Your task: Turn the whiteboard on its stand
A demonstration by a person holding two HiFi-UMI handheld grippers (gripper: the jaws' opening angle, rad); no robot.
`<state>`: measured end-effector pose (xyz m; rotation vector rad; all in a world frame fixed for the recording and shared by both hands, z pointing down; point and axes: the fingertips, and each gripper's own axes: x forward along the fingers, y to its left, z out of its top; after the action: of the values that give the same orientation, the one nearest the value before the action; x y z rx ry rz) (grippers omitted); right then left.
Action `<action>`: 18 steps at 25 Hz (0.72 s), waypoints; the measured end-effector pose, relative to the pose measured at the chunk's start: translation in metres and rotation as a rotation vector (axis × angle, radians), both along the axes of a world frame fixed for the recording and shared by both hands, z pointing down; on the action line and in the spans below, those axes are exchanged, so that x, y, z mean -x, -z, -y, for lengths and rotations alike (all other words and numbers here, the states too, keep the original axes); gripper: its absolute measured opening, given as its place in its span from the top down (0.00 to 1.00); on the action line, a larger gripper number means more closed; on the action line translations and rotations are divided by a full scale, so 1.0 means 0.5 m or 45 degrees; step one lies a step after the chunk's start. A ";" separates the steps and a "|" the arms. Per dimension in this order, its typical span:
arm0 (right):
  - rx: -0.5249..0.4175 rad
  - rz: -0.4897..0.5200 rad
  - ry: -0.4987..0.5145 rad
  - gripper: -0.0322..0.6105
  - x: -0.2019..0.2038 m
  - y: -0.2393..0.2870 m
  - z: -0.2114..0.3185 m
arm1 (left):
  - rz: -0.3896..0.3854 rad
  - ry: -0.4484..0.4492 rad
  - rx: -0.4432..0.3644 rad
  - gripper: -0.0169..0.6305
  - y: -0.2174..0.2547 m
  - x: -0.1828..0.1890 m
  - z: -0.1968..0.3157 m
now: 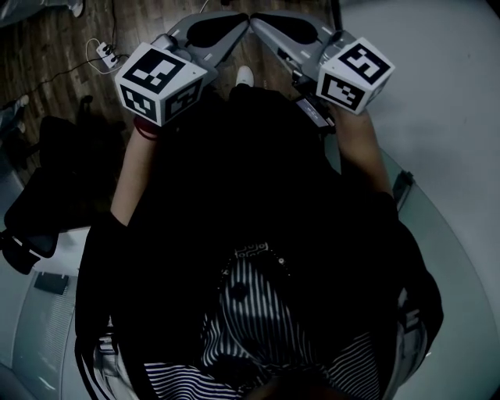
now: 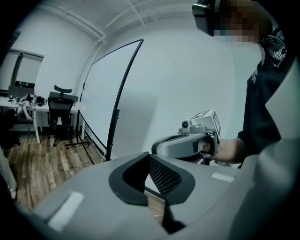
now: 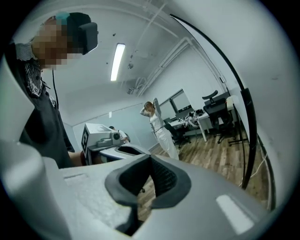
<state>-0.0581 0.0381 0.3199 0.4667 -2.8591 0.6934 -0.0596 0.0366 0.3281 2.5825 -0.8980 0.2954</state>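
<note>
The whiteboard (image 2: 104,91) is a large white panel in a thin black frame (image 2: 123,96), upright on the wooden floor ahead in the left gripper view. In the right gripper view its black edge (image 3: 244,117) runs down the right side. Neither gripper touches it. In the head view both grippers are held up in front of the person's dark top, tips almost meeting. The left gripper (image 1: 241,19) (image 2: 150,157) is shut with nothing between its pads. The right gripper (image 1: 256,21) (image 3: 150,157) is shut and empty too. Each gripper view shows the other gripper (image 2: 187,140) (image 3: 107,138) alongside.
A black office chair (image 2: 60,112) and a desk (image 2: 18,104) stand beyond the whiteboard. A person in white (image 3: 159,125) stands by desks with monitors (image 3: 186,108). A power strip with cable (image 1: 106,53) lies on the wooden floor, and a dark chair (image 1: 39,207) is at the left.
</note>
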 end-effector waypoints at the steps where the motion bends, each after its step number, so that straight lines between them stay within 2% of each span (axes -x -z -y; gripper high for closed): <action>1: -0.034 0.014 -0.031 0.95 -0.003 0.010 0.014 | 0.002 0.008 -0.017 1.00 0.007 -0.003 0.014; 3: -0.110 0.070 -0.110 0.95 -0.011 0.039 0.039 | -0.003 0.037 -0.056 1.00 0.025 -0.009 0.040; 6: -0.126 0.153 -0.179 0.95 -0.010 0.055 0.044 | 0.002 0.083 -0.102 1.00 0.032 -0.006 0.051; 9: -0.108 0.114 -0.197 0.95 0.012 0.041 0.076 | -0.055 0.121 -0.092 1.00 0.027 0.024 0.078; 12: -0.143 0.045 -0.219 0.95 0.042 0.052 0.155 | -0.120 0.155 -0.111 1.00 0.046 0.068 0.161; 18: -0.192 0.034 -0.334 0.95 0.058 0.091 0.274 | -0.083 0.080 -0.214 1.00 0.093 0.085 0.278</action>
<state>-0.0868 -0.0988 0.2745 0.8735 -2.9176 0.5258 -0.1022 -0.1025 0.2815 2.6924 -1.0173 0.1223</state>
